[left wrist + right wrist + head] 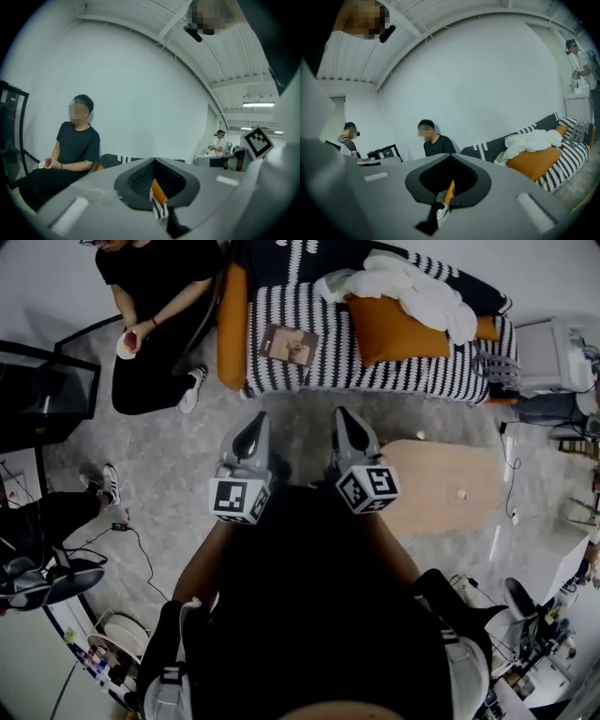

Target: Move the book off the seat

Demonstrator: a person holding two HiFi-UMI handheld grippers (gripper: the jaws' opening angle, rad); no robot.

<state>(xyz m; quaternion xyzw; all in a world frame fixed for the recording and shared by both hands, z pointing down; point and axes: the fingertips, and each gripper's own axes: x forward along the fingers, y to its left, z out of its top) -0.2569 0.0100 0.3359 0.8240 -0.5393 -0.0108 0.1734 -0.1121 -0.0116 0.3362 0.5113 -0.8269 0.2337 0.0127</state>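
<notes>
A brown-covered book [289,343] lies flat on the left part of the black-and-white striped sofa seat [375,376]. My left gripper [253,423] and right gripper [343,418] hang side by side over the grey floor in front of the sofa, both pointing toward it and well short of the book. Both stand shut with nothing held. In the left gripper view the left gripper [154,185] shows only a thin slit between its jaws, and the book is hidden. The right gripper [449,180] looks the same in the right gripper view.
An orange cushion [394,329] and a white blanket [412,287] fill the sofa's right half. A person in black [155,315] sits on the floor left of the sofa. A light wooden table [441,486] stands to my right. A black frame [47,390] is at far left.
</notes>
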